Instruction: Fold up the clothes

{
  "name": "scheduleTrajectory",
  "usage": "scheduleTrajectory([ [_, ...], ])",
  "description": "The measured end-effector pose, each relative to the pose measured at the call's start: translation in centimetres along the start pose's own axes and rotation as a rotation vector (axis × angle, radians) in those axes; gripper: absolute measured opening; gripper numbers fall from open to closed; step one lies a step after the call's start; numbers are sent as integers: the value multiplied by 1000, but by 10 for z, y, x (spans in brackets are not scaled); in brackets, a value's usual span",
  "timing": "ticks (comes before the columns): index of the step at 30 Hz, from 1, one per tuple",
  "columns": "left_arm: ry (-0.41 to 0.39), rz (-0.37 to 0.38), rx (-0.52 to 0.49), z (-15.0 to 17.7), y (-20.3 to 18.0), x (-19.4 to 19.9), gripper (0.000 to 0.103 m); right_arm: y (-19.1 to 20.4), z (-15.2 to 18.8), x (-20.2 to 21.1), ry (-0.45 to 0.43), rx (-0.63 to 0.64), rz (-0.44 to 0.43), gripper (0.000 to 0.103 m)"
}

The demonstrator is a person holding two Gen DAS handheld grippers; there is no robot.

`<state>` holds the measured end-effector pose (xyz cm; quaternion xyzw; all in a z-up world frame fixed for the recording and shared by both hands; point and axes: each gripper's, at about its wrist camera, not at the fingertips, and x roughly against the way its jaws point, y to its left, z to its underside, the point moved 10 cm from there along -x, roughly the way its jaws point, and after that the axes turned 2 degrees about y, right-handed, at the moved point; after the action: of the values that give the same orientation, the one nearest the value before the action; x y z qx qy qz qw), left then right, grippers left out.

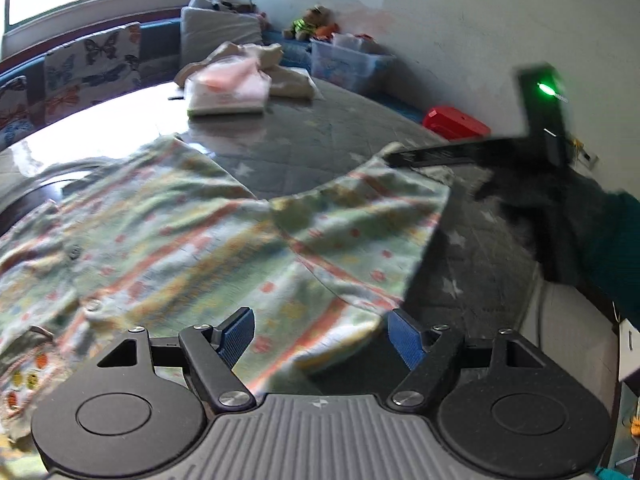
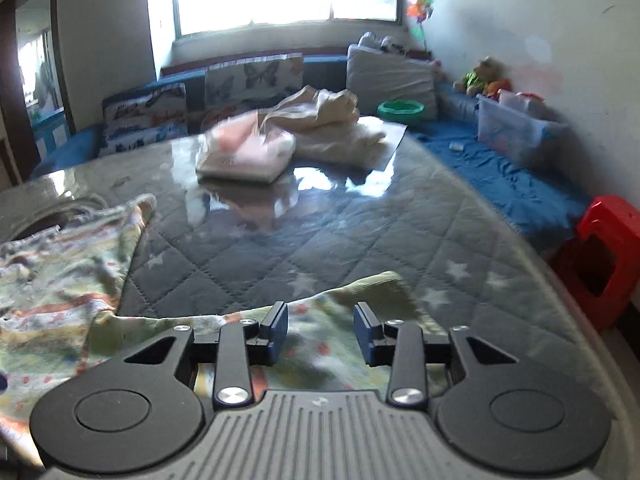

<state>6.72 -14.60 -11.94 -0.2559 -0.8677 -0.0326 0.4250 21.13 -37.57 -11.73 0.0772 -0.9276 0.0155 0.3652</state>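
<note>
The left gripper (image 1: pixel 322 338) pointed downward with jaws spread wide; the right gripper (image 2: pixel 321 330) angled down, jaws parted.

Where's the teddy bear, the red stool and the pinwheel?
brown teddy bear in a green top (image 2: pixel 482 74), right wrist view, on its body.
red plastic stool (image 2: pixel 608 216), right wrist view, on its top edge.
colourful paper pinwheel (image 2: pixel 420 6), right wrist view, on its blades.

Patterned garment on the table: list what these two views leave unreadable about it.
- Patterned garment, left wrist view: print motion-blurred; near part covered by the left gripper.
- Right wrist view: its left side runs off the frame; the right gripper hides the cloth beneath.
</note>
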Motion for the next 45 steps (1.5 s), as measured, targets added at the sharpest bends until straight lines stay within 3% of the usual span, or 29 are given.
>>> scheduleTrajectory([
  [8, 34, 28, 16, 15, -5, -7, 77, -5, -2, -30, 15, 4, 23, 41],
  [17, 16, 71, -6, 23, -13, 5, 78, 0, -4, -16, 11, 28, 31, 50],
  [20, 4, 91, -11, 24, -14, 12, 78, 22, 5, 4, 17, 80, -40, 60],
  [31, -7, 155, -44, 34, -16, 25, 80, 130, 47, 61, 81, 317, -356, 65],
  [39, 11, 201, -50, 47, -17, 28, 83, 154, 79, 64, 139, 489, -381, 66],
  [45, -8, 214, -28, 48, -12, 39, 83, 163, 67, 79, 103, 501, -399, 66],
])
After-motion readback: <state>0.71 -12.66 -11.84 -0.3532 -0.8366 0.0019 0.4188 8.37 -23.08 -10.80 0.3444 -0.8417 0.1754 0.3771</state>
